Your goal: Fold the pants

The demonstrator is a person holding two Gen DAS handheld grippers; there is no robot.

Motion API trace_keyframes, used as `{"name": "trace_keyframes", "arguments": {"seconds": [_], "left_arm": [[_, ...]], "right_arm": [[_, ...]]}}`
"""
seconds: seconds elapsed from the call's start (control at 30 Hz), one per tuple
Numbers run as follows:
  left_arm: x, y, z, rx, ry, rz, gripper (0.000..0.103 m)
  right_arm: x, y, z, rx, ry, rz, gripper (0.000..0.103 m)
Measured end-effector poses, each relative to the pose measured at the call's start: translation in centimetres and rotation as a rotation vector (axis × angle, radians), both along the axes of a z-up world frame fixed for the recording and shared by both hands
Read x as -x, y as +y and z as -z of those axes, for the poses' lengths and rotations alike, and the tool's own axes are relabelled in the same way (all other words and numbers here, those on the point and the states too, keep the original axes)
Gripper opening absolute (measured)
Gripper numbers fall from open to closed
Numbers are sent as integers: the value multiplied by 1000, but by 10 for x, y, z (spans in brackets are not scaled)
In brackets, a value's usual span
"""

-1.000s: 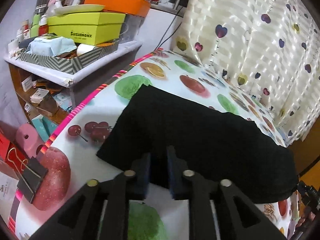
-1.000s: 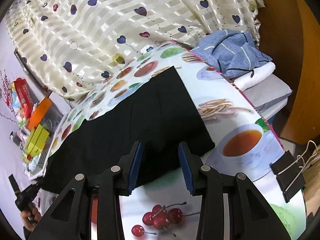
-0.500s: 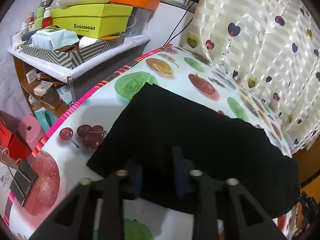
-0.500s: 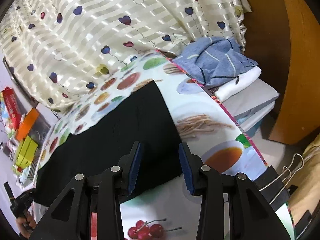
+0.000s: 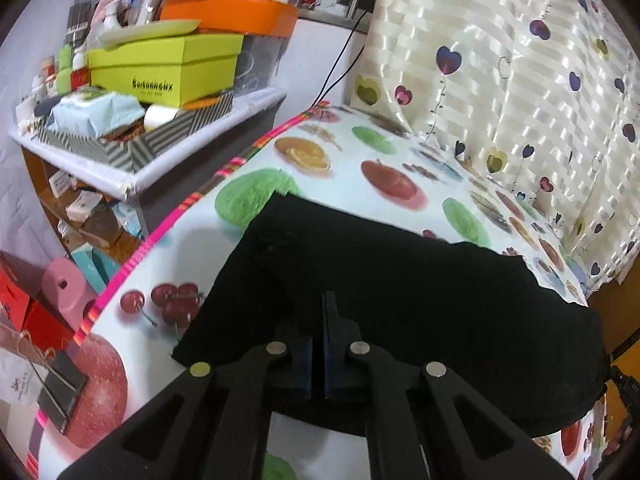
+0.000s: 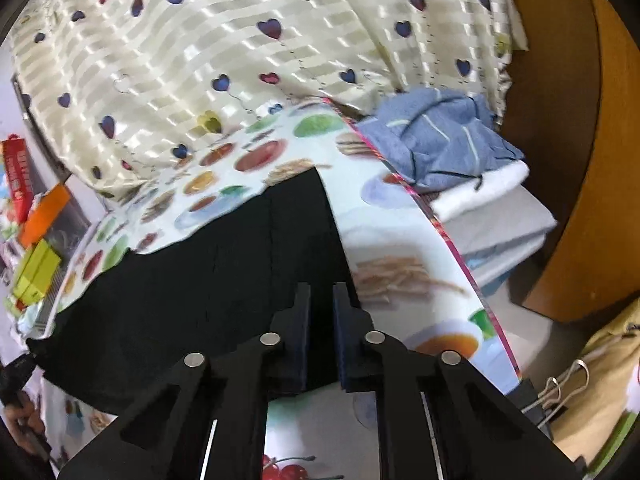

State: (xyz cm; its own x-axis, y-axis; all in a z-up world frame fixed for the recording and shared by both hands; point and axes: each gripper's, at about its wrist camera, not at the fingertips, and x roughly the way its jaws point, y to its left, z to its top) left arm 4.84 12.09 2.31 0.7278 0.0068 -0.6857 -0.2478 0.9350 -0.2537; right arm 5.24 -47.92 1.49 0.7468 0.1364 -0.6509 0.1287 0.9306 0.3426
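Nearest, left gripper and right gripper, jaws just closing, clenched on near hem of black pants spread across table. Beyond: yellow box leftward only; blue cloth rightward only.

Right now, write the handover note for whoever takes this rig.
Left gripper: fingers just closed, pinching the near edge of the black pants at one end.
Right gripper: fingers just closed on the same near edge at the other end.
Pants lie flat across the fruit-print tablecloth.
Done: both near corners gripped.
Left: likely lift and carry the near edge over to fold.
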Motion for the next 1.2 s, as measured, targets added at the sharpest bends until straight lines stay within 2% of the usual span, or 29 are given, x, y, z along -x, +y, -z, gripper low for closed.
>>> {"name": "trace_keyframes", "arguments": {"seconds": [0.1, 0.27, 0.37, 0.53, 0.6, 0.67, 0.73, 0.8, 0.93, 0.97, 1.03, 1.13, 1.2], "left_arm": [[0, 0, -12, -9, -29, 12, 4], [12, 9, -30, 21, -88, 9, 4], [15, 13, -21, 14, -68, 4, 4], [11, 22, 21, 48, 42, -17, 4], [12, 26, 23, 71, 39, -20, 4], [10, 22, 21, 31, 40, -18, 4], [8, 18, 23, 3, 57, -9, 4], [10, 19, 24, 7, 58, -12, 4], [16, 20, 22, -4, 52, -18, 7], [16, 21, 22, -9, 53, -23, 9], [16, 24, 21, -8, 55, -32, 9], [18, 26, 20, -2, 50, -46, 9], [20, 27, 18, -4, 44, -53, 9]], "right_arm": [[3, 0, -16, -5, -43, -29, 5], [25, -1, -46, -56, -127, -46, 5], [27, -3, -34, -54, -94, -36, 5], [22, -18, 13, -85, 43, 18, 5], [25, -16, 19, -75, 55, 12, 6], [25, -16, 17, -65, 59, -2, 6], [24, -15, 17, -37, 75, -14, 9], [26, -11, 13, 26, 75, -14, 13], [37, 9, 0, 144, 17, -39, 26], [41, 20, -5, 172, -10, -71, 34], [45, 42, -10, 201, -47, -159, 42], [43, 78, -5, 249, -49, -299, 42], [41, 95, 1, 291, -51, -338, 42]]}}
